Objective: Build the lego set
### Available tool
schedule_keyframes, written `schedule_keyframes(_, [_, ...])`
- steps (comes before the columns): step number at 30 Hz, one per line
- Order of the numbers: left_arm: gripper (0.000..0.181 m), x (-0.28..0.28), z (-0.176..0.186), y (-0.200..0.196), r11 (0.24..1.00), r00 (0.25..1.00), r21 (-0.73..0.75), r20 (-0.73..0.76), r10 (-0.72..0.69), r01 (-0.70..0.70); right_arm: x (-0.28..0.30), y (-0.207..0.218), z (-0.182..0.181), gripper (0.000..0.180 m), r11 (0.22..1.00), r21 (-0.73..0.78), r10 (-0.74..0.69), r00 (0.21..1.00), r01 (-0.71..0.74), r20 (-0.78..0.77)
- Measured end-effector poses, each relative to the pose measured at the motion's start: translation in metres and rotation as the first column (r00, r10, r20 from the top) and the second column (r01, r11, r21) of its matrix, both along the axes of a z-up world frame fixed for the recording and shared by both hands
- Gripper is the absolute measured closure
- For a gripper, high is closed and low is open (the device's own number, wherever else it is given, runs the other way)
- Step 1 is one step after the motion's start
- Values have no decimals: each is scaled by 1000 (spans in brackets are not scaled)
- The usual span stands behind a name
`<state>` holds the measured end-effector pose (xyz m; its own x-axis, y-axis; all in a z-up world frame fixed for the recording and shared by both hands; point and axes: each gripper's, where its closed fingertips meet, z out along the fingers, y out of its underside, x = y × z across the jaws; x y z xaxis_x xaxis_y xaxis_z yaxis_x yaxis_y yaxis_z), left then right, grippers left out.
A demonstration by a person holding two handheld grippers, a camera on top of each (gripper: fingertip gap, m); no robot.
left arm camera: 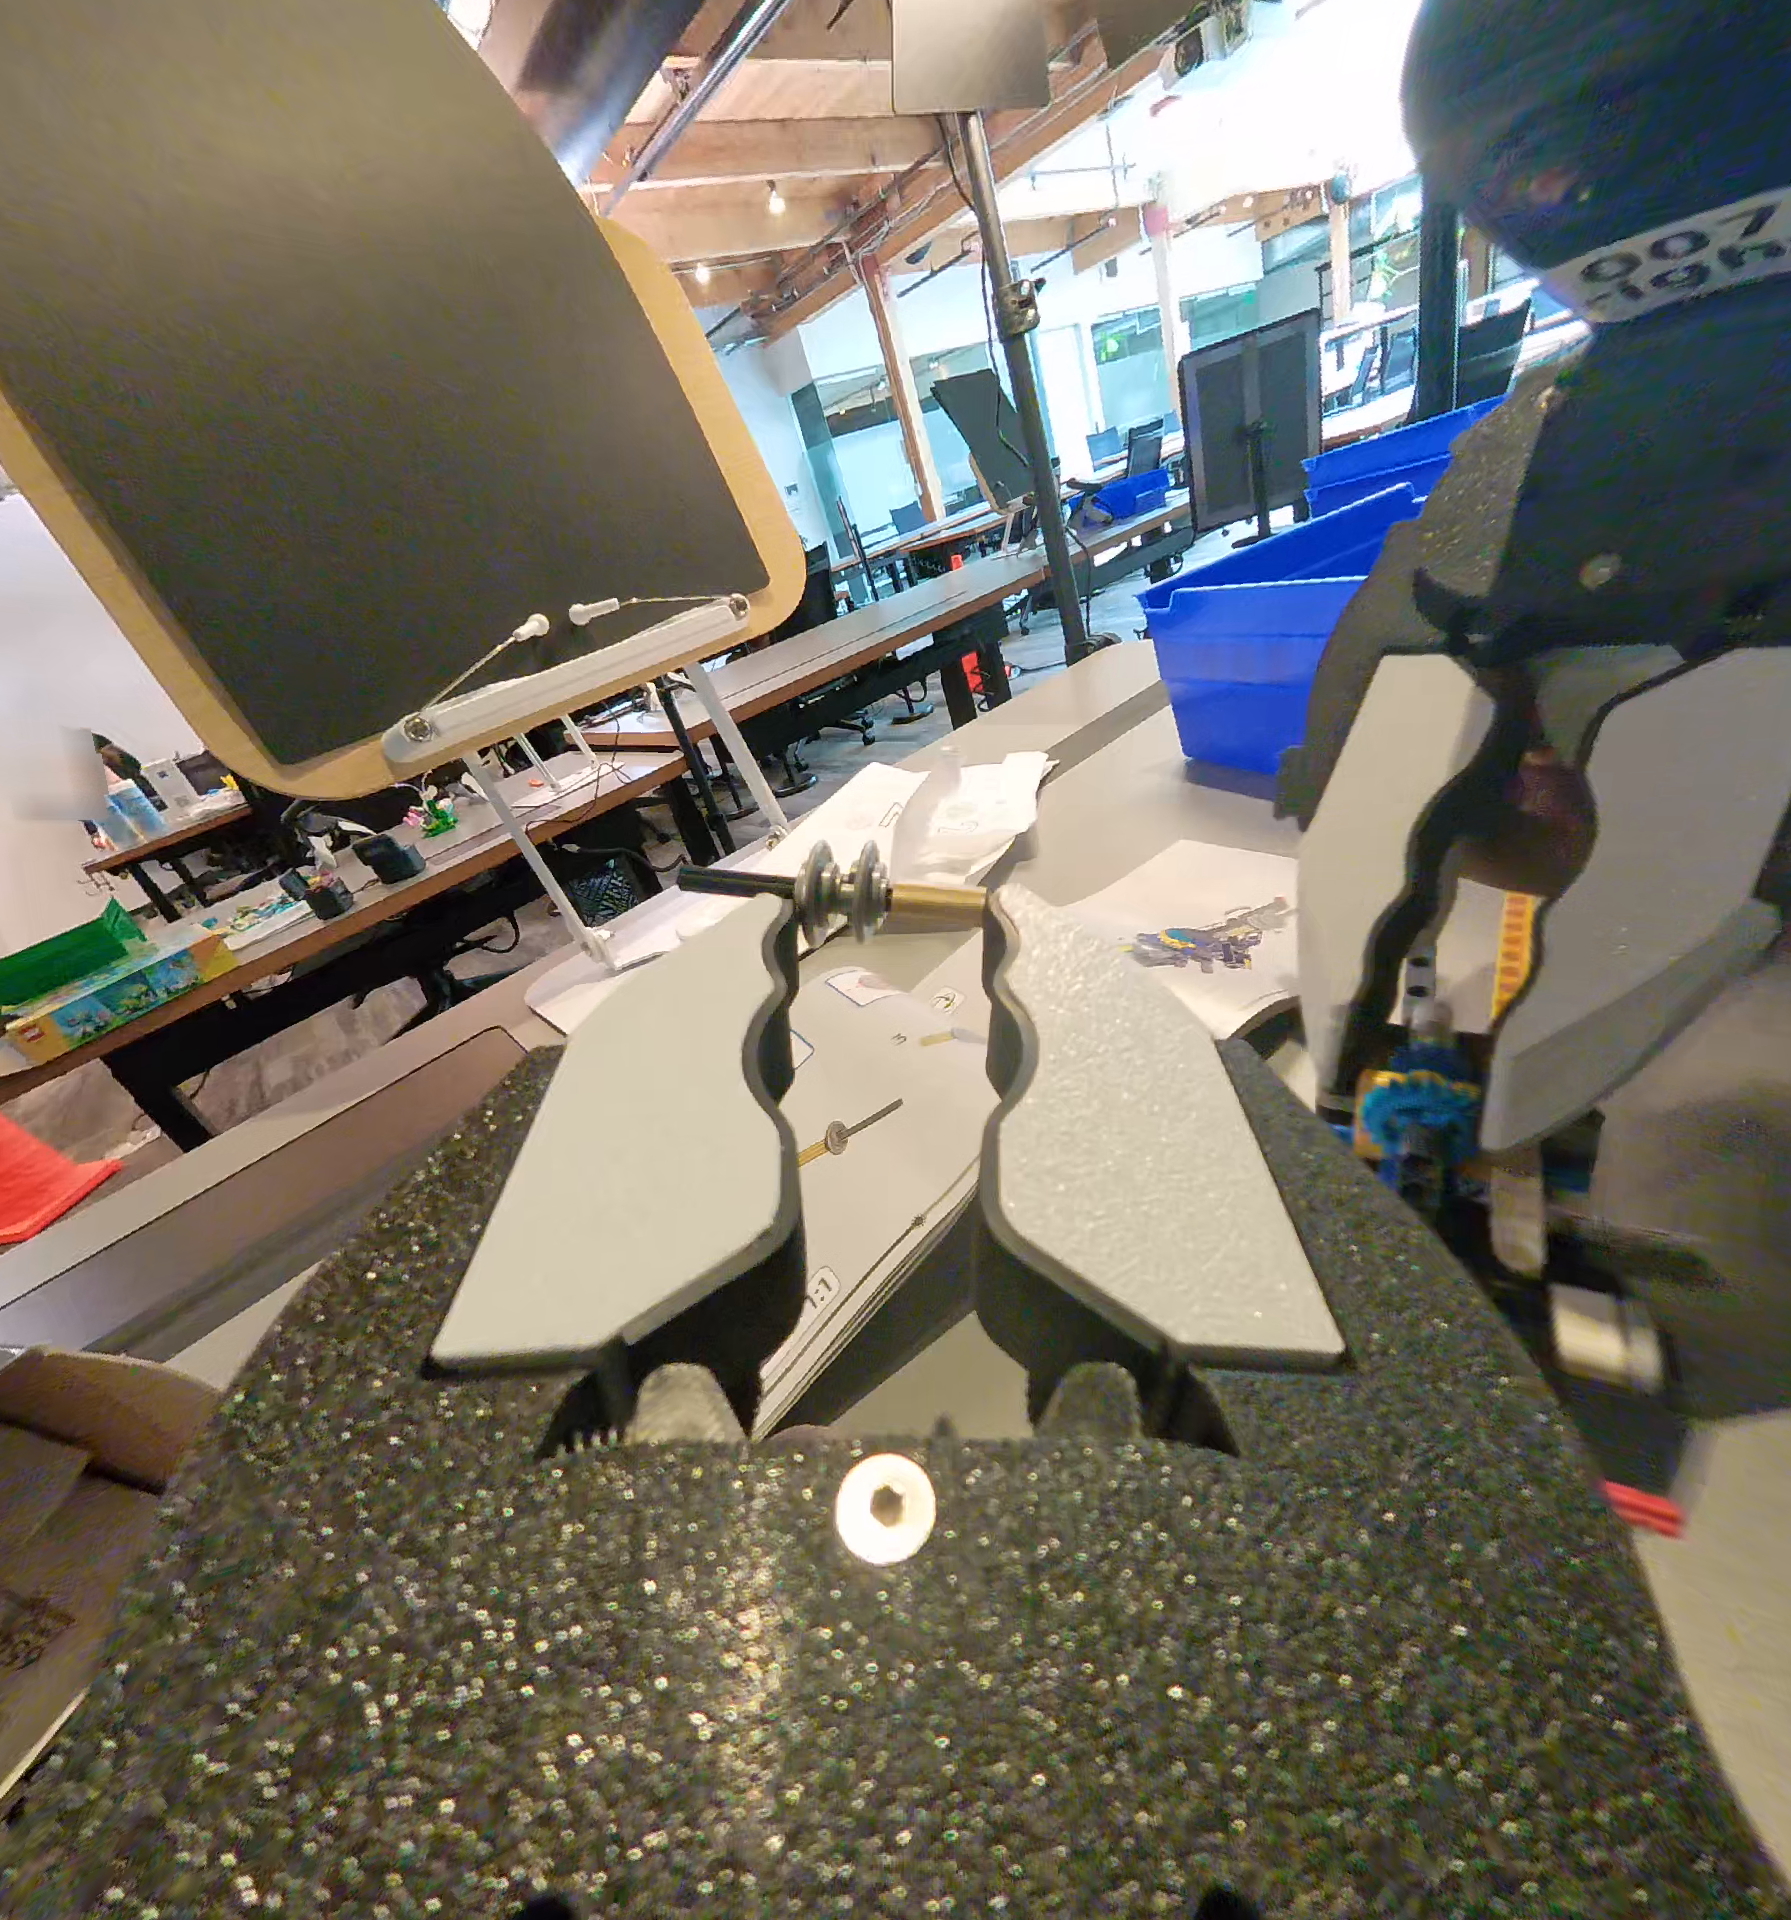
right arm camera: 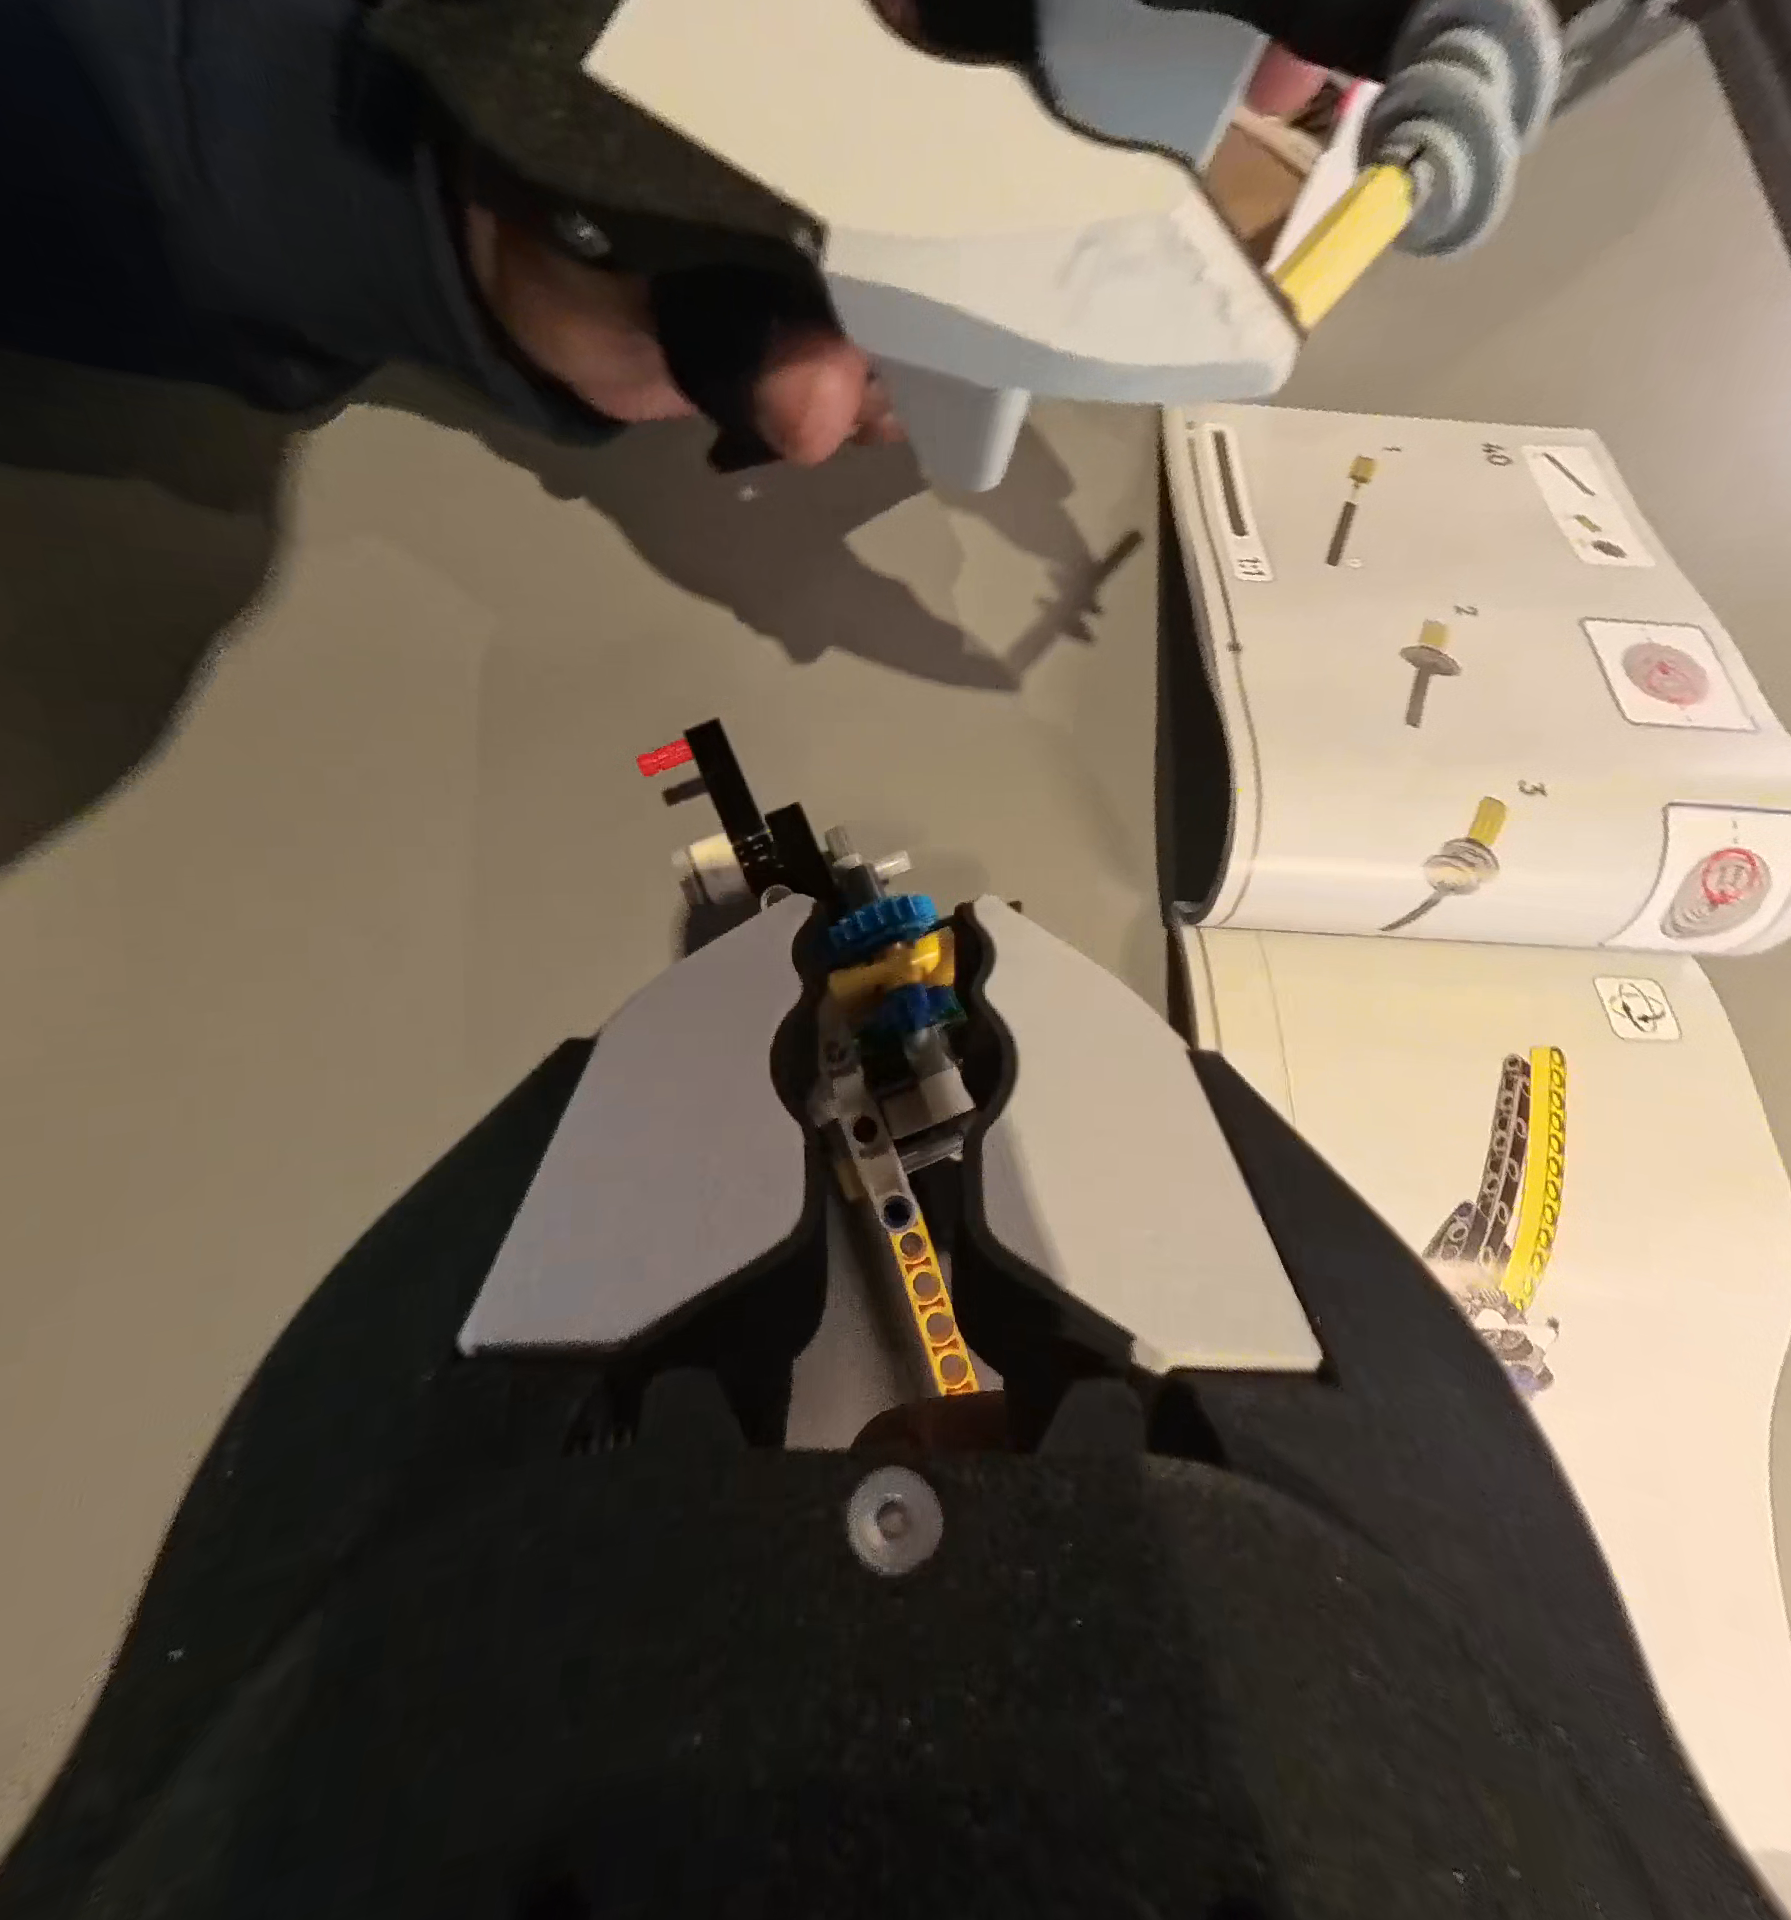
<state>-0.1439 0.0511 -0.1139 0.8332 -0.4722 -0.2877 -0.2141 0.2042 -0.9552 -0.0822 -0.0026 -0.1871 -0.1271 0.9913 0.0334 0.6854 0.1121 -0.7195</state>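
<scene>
Behind the grey table sit blue bins, insides hidden. Up off the table, the left gripper pinches a black rod with grey wheels. Beside it, the right gripper points down, squeezing the lego model.

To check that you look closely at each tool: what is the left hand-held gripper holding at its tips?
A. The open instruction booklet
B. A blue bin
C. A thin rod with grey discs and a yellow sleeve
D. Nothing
C: the left hand-held gripper pinches the rod crosswise between its tips, with the discs and sleeve threaded on it, above the booklet.
</scene>
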Motion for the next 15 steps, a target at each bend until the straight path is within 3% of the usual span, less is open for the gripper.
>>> schedule_keyframes(8, [147, 0, 0, 0, 1000, 1000, 2, -5, 1, -1, 14, -20, 0, 157, 983, -3, 184, 983, -184, 30])
schedule_keyframes(15, [147, 1, -1, 0, 1000, 1000, 1, -7, -1, 1, 14, -19, 3, 158, 984, 42, 171, 985, -172, 23])
